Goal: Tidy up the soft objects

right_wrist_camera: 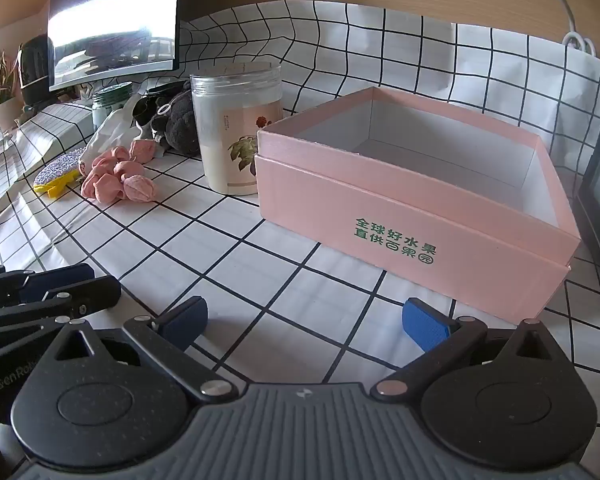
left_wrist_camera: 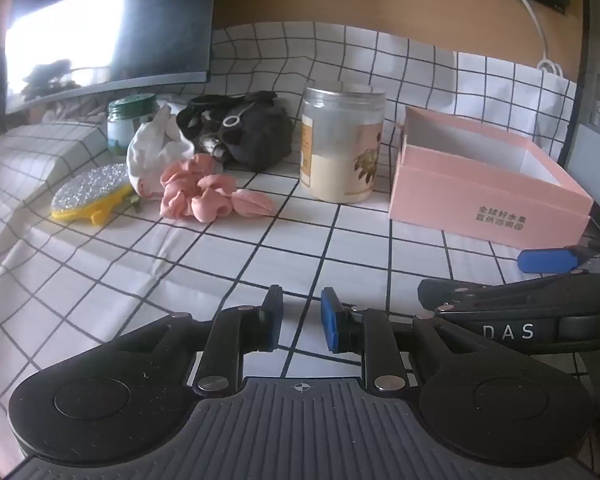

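A pink scrunchie (left_wrist_camera: 204, 192) lies on the checked cloth, with a white cloth (left_wrist_camera: 156, 144) and a black plush pile (left_wrist_camera: 248, 132) behind it. They also show in the right wrist view: scrunchie (right_wrist_camera: 116, 178), white cloth (right_wrist_camera: 108, 132), black plush (right_wrist_camera: 176, 120). An open, empty pink box (left_wrist_camera: 488, 196) (right_wrist_camera: 420, 208) stands at the right. My left gripper (left_wrist_camera: 301, 316) is empty, jaws a narrow gap apart, well short of the soft things. My right gripper (right_wrist_camera: 304, 320) is wide open and empty in front of the box.
A clear jar of cream powder (left_wrist_camera: 340, 144) (right_wrist_camera: 236, 128) stands between the soft things and the box. A yellow glittery brush (left_wrist_camera: 90, 192), a small green-lidded jar (left_wrist_camera: 130, 120) and a monitor (left_wrist_camera: 100, 28) are at the left. A white cable (left_wrist_camera: 536, 20) hangs at the back right.
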Motion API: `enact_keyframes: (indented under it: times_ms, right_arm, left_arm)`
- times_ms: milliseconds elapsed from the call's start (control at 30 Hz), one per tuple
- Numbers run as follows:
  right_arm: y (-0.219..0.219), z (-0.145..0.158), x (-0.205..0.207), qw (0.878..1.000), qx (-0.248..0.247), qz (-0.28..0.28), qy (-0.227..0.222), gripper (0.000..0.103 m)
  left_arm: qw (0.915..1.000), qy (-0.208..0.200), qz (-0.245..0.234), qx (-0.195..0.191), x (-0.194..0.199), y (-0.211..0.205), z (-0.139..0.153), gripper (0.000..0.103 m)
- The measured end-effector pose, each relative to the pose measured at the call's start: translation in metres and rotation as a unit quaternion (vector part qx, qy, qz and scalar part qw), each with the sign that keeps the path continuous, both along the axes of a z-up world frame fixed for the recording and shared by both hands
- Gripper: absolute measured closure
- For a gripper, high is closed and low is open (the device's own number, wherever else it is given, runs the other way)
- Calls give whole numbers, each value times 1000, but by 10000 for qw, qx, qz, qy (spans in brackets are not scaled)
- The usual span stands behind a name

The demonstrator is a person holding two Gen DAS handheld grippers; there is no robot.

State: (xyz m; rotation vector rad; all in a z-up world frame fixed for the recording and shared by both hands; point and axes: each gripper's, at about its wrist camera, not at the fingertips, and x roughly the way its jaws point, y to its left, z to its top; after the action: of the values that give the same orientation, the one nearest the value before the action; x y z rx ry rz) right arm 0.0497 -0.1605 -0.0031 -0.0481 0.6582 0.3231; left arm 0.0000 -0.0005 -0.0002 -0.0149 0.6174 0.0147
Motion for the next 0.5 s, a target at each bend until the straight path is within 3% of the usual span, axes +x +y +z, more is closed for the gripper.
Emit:
enact_keyframes:
  times_ms: [500]
  right_arm:
    - [0,0,0,10000,1,0,0,0]
  left_arm:
    - [9999,-13,1,-143,0,0,0,79]
